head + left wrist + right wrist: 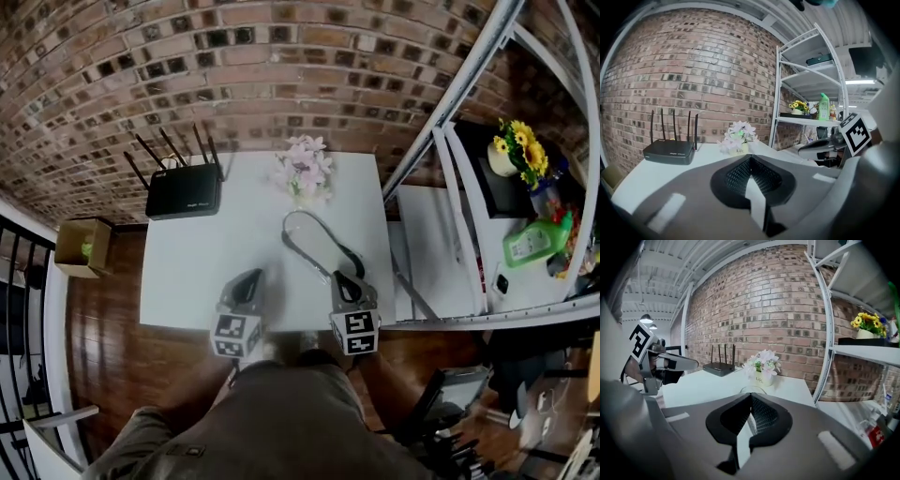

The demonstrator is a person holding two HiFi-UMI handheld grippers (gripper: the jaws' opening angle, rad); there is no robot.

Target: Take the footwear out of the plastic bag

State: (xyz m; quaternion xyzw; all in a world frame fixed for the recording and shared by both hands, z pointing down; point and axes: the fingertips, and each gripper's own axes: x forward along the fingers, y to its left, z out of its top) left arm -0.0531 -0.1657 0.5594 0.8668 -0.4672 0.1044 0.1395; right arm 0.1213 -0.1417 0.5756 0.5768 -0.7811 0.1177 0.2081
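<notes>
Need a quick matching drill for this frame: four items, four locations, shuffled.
Items:
1. router
2. pink flowers
3. green bottle
4. box

Places:
A. on the floor, left of the table
B. on the shelf at the right
C. table, back left corner
D. table, back edge, near the middle

Pairs: 1-C, 2-D, 3-B, 4-A
</notes>
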